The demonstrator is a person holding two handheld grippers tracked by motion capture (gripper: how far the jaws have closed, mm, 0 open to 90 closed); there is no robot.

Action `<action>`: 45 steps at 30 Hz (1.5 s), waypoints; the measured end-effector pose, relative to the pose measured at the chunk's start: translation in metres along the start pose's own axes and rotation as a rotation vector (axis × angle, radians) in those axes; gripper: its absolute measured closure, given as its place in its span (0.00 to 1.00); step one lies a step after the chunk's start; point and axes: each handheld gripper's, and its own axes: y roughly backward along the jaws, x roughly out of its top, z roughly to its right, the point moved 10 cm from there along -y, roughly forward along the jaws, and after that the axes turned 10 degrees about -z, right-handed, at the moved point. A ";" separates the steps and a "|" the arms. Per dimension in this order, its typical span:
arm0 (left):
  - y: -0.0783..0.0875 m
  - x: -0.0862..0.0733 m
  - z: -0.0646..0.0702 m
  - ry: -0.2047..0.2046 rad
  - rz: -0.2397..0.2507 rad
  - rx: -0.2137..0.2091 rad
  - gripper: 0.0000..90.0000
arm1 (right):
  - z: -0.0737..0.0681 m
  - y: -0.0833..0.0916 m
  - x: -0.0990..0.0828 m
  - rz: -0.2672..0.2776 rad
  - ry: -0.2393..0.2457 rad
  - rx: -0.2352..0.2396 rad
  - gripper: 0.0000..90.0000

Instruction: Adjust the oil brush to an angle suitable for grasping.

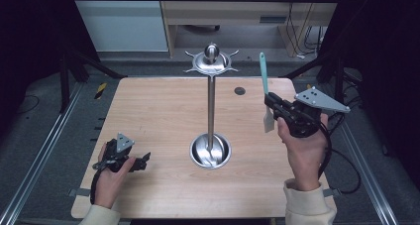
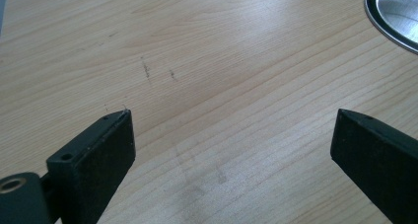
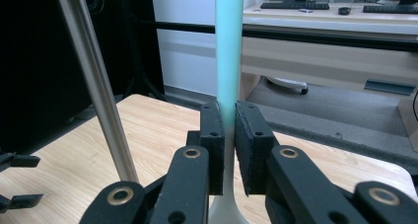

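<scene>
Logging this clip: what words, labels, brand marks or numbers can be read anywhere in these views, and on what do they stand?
No text here can be read.
Spatula: a small round whitish mark sits at the top of its teal handle in the right gripper view, too small and cut off to read.
Right gripper, left gripper, metal stand and table: no lettering shows on them.

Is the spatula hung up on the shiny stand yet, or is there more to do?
Not yet. Done: the right gripper has picked up the teal spatula and holds it upright above the table. In hand: carrying it near the metal stand. Left, probably: hanging it on a hook at the top, where nothing hangs. The left gripper is open, resting by the table.
</scene>
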 end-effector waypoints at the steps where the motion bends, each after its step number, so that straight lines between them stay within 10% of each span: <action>1: 0.000 0.000 0.000 0.000 0.000 0.000 0.03 | -0.001 0.001 0.000 0.002 0.002 0.000 0.92; 45: 0.000 0.000 0.001 -0.003 -0.001 -0.007 0.03 | -0.049 0.026 -0.001 0.032 0.103 0.166 0.92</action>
